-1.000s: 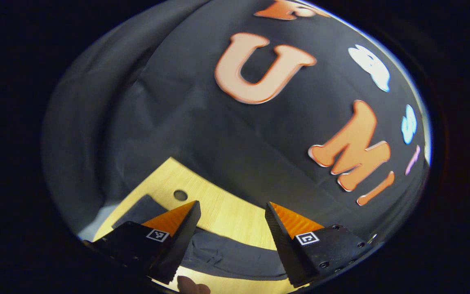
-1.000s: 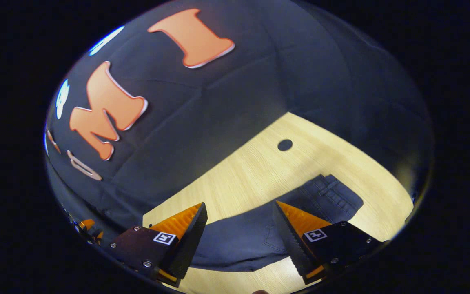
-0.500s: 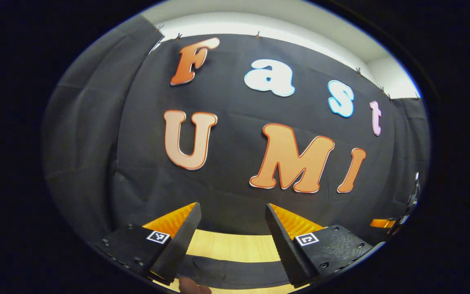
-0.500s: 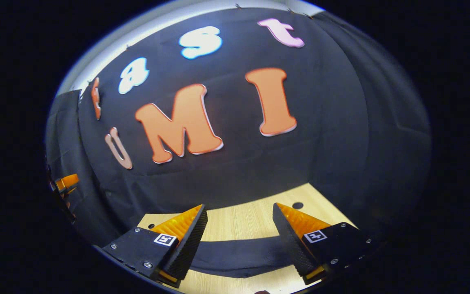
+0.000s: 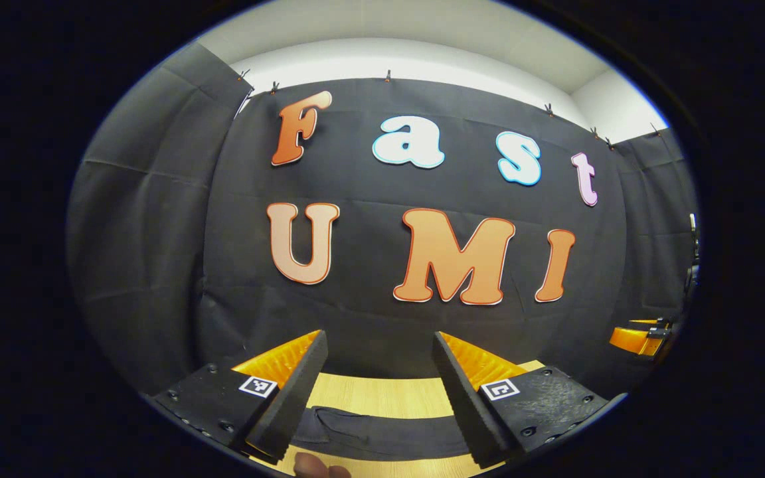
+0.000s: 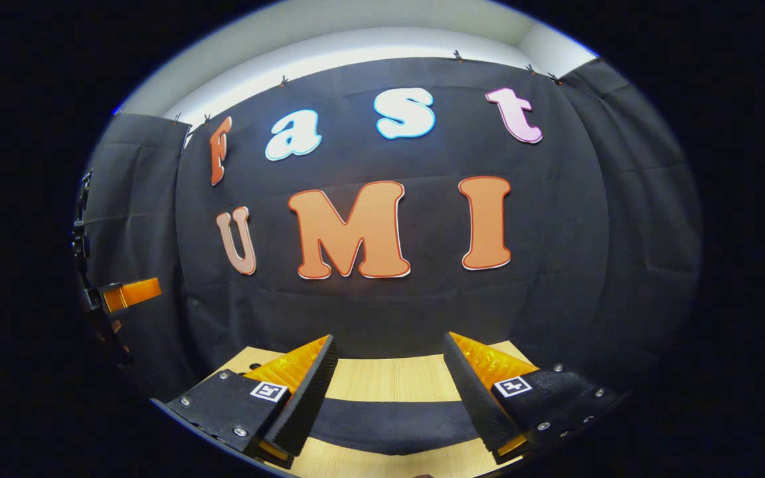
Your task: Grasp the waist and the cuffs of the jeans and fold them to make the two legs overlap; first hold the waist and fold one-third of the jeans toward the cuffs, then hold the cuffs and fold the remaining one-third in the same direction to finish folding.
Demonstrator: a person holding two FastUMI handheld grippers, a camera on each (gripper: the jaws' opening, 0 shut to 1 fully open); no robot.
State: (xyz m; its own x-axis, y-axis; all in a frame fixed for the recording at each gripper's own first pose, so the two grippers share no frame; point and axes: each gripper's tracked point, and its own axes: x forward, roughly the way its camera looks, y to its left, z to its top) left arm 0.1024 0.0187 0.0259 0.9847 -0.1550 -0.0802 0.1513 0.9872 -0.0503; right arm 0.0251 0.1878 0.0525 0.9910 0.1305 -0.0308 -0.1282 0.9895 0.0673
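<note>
With both grippers raised and level and nothing yet in hand, the step in hand appeared to be the first grasp, and doing it well would have meant tipping each gripper down toward the cloth, picking a clear edge at the waist and at the cuffs, and closing on the full thickness of denim so that one leg could be carried over onto the other without dragging. The left gripper (image 5: 377, 352) stood spread wide, its two fingers well apart and holding nothing; the right gripper (image 6: 388, 355) was likewise spread and empty. The jeans (image 5: 382, 435) lay flat on the pale wooden desk (image 5: 376, 395) as a dark band running left to right, below and just beyond the left gripper's fingertips, with a rumpled seam or fold showing toward the left finger. In the right gripper view the jeans (image 6: 389, 425) formed a smooth dark strip across the gap between the fingers, on the desk (image 6: 389, 378), with bare wood both nearer and farther. Which end was waist and which was cuffs could not be told from these views. Neither gripper touched the cloth. A fingertip of the person (image 5: 309, 467) showed at the bottom edge of the left gripper view.
</note>
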